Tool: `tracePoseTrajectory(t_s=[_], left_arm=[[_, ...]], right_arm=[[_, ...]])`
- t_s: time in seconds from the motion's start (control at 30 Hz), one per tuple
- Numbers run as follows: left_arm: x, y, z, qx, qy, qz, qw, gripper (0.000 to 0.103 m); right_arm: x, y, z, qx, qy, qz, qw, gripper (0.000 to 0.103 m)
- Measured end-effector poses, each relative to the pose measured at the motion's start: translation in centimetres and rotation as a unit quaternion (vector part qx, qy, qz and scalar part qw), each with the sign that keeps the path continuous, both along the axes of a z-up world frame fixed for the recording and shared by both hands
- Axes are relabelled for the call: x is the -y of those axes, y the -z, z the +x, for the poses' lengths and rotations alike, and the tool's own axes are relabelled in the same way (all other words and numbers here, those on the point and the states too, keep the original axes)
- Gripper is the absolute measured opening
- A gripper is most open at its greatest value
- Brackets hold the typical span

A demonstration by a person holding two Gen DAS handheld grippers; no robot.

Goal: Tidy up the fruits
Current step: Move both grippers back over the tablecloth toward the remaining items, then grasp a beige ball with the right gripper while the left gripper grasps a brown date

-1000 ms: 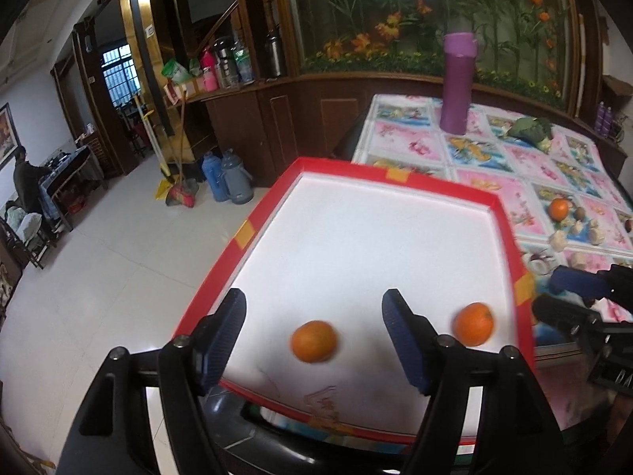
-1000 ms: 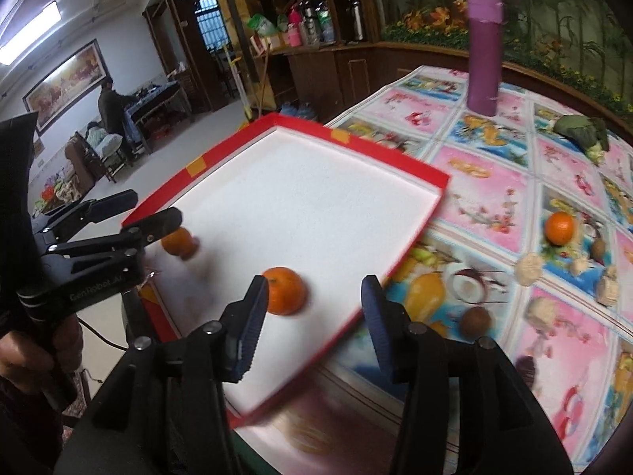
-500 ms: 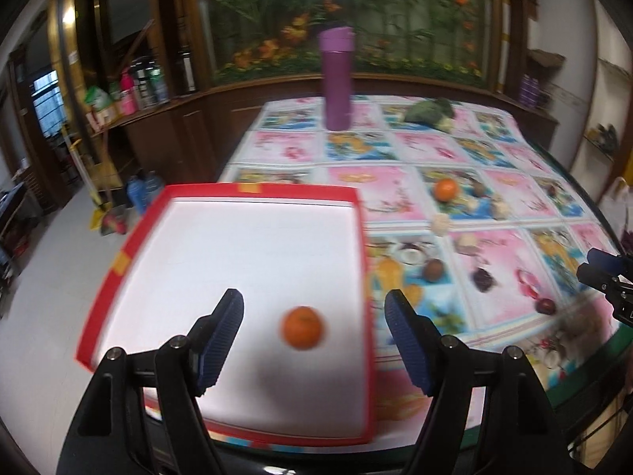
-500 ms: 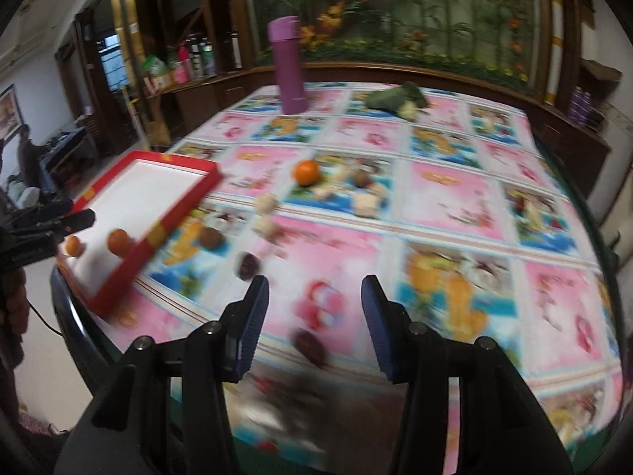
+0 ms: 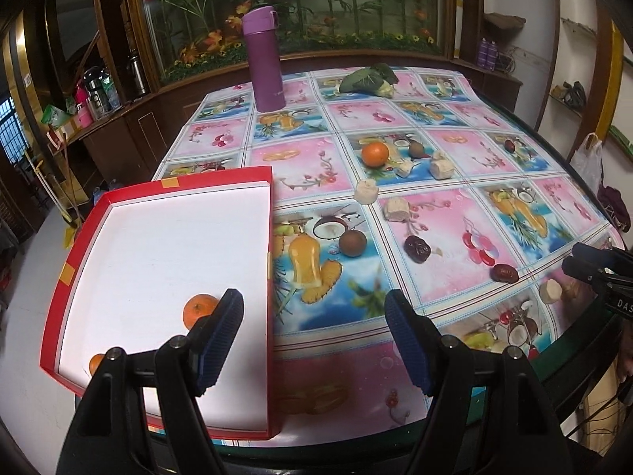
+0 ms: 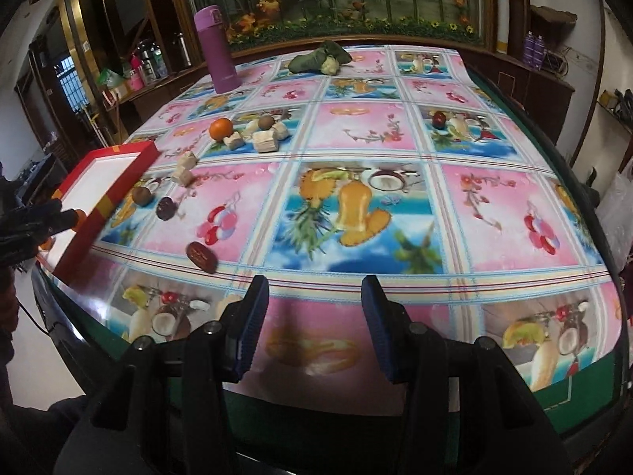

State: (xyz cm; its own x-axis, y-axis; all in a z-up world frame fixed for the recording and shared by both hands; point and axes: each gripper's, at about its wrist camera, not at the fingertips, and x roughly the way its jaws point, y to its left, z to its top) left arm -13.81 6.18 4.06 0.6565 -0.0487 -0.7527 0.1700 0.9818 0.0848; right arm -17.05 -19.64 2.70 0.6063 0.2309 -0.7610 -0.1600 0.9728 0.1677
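1. Hidden or cut off: in the shallow red cardboard tray with a white floor (image 5: 174, 182), one round orange tangerine (image 5: 198, 308) sits partly behind the left gripper's (image 5: 312, 336) blue ribbed finger (image 5: 221, 332). A second orange fruit (image 5: 96, 363) at the tray's near corner is mostly covered by the black gripper frame. In the right wrist view the tray (image 6: 114, 194) is cut by the left gripper at the picture's edge, and both fruits in it are nearly hidden.
2. The right gripper (image 6: 312, 328) shows only as dark tips at the right edge of the left view (image 5: 585, 265).
3. Claws: both stand spread, nothing between the pads, hovering over the near edge of the fruit-print tablecloth (image 5: 455, 206).
4. Count, left view: three orange fruits, two in the tray and one loose tangerine (image 5: 375, 153) on the cloth; one upright purple flask (image 5: 264, 59); about five pale beige chunks, though some blur together; one leafy green vegetable (image 5: 368, 79).
5. Dark fruits on the cloth: roughly five brown or maroon ones, small and soft-edged.
6. Change: a second ago both cameras looked down into the tray; now both face across the table, with the tray off to the left.
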Motion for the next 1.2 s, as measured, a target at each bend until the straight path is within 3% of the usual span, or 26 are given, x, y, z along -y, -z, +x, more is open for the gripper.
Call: tracePoseTrajectory(t_s=[0.2,0.33,0.6,0.63,0.73,0.8,1.2], left_arm=[[-0.3,0.1,0.0,-0.001,-0.004,-0.004,1.0000,0.074],[0.7,0.5,0.1,-0.006,0.013,-0.005,0.9999,0.074],[2.8,0.9,-0.4,-0.017,0.046,-0.011,0.9988,0.074],[2.9,0.9,-0.4,-0.018,0.047,-0.011,0.9987,0.074],[3.8,1.1,-0.4,-0.023,0.061,-0.010,0.9978,0.074],[4.7,1.2,-0.4,-0.028,0.076,-0.011,0.9966,0.074],[10.5,2.9,1.3,-0.079,0.138,-0.054,0.9857,0.074]], right_arm=[[-2.2,0.2,-0.6,0.001,-0.056,-0.015,0.998,0.050],[-2.2,0.5,-1.1,-0.009,-0.060,0.005,0.998,0.050],[-4.2,1.4,-1.2,-0.008,-0.072,-0.016,0.997,0.050],[-4.3,1.5,-1.2,-0.007,-0.073,-0.021,0.997,0.048],[-4.8,1.9,-1.1,-0.002,-0.071,-0.053,0.996,0.025],[-4.6,2.0,-1.1,-0.001,-0.073,-0.053,0.996,0.025],[1.1,1.4,-0.4,0.013,0.008,-0.023,1.000,0.025]])
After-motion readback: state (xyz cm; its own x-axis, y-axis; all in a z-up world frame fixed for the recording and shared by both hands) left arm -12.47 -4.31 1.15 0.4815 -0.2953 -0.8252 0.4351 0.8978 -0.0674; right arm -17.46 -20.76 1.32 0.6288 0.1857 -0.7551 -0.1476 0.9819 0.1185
